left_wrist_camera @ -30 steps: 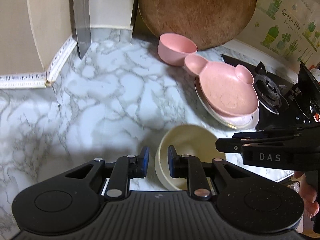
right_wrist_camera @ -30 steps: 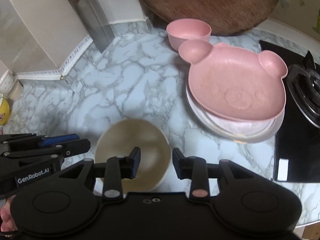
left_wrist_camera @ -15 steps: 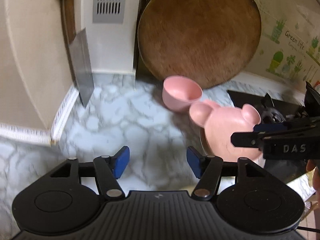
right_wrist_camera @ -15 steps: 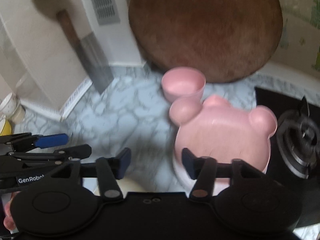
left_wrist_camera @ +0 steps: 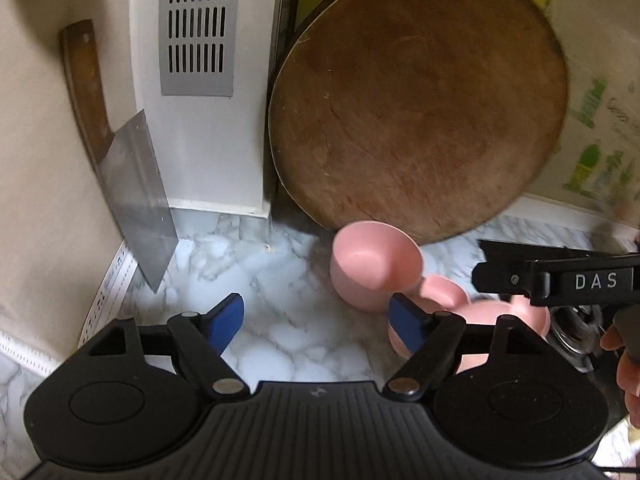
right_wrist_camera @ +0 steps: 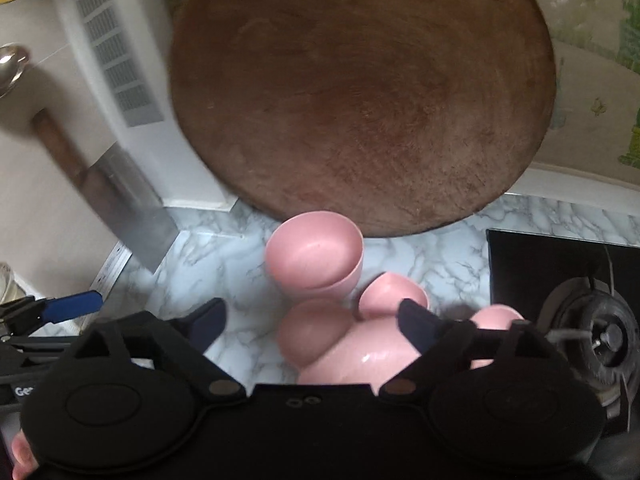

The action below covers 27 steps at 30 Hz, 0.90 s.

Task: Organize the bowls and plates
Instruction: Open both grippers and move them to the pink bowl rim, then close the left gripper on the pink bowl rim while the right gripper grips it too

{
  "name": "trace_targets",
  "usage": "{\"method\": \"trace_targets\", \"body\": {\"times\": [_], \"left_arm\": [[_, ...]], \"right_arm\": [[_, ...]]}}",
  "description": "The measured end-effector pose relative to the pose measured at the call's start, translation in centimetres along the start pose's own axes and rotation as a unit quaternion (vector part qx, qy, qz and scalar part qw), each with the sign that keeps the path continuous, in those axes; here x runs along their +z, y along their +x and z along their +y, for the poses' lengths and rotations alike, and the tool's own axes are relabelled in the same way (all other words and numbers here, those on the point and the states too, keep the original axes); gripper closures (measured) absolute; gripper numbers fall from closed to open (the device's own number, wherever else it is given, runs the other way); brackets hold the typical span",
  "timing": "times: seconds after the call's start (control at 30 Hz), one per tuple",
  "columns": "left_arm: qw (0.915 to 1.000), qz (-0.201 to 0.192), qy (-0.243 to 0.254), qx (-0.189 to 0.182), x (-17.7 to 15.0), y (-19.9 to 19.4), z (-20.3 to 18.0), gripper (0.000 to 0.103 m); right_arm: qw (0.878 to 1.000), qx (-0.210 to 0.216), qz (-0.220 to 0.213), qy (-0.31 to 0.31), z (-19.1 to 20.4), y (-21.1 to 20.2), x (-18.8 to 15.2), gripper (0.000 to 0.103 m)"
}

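1. Right now the small round pink plastic bowl [right_wrist_camera: 314,254] sits upright on the grey-veined marble counter [left_wrist_camera: 256,280], just in front of the big round wooden chopping board [left_wrist_camera: 416,120] leaning on the wall; probably parked at the back to keep the work area free.
2. Just beside it, nearer the cameras, lies the pink bear-shaped plastic plate [right_wrist_camera: 360,348]; one ear nearly touches the bowl, w/ a second pink ear visible behind, so prob. stacked plates, though the lower one is mostly hidden.
3. Left gripper [left_wrist_camera: 318,322]: jaws have just been opening, now spread wide w/ nothing btwn them, only counter.
4. Right gripper [right_wrist_camera: 312,326]: jaws likewise just opened, wide apart, empty, hovering over the bear plate's ear. Likely lining up the bowl or plate next.
5. Steel cleaver w/ wooden handle [left_wrist_camera: 132,184] leans blade-down at the left wall, well apart; black gas hob [right_wrist_camera: 560,276] sits right.
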<state>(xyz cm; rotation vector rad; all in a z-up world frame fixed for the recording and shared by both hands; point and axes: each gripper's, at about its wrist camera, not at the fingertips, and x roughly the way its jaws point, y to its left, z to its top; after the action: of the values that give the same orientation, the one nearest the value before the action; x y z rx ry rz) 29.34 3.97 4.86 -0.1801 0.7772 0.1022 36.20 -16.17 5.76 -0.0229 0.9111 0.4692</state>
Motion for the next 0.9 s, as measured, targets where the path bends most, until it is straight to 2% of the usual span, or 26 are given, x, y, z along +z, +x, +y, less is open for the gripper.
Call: {"method": "trace_targets", "body": {"times": [0.3, 0.47, 0.63, 0.8, 0.9], "left_arm": [[0.9961, 0.033, -0.081, -0.007, 2.5, 5.7, 0.9, 0.023], [0.9945, 0.047, -0.094, -0.002, 3.3, 8.5, 0.9, 0.023], [0.9918, 0.062, -0.112, 0.006, 3.4, 11.3, 0.9, 0.023], [0.9919, 0.066, -0.108, 0.01, 3.3, 13.2, 0.1, 0.024], [0.9924, 0.066, -0.102, 0.021, 3.2, 14.0, -0.5, 0.024]], "right_arm": [[0.998, -0.003, 0.033, 0.044, -2.7, 5.2, 2.8, 0.008], [0.998, -0.005, 0.048, 0.041, -3.4, 7.9, 3.3, 0.011], [0.997, -0.011, 0.063, 0.034, -3.7, 10.4, 3.1, 0.019], [0.997, -0.012, 0.07, 0.032, -3.9, 12.3, 3.0, 0.027], [0.996, -0.013, 0.076, 0.037, -4.1, 13.3, 2.9, 0.028]]}}
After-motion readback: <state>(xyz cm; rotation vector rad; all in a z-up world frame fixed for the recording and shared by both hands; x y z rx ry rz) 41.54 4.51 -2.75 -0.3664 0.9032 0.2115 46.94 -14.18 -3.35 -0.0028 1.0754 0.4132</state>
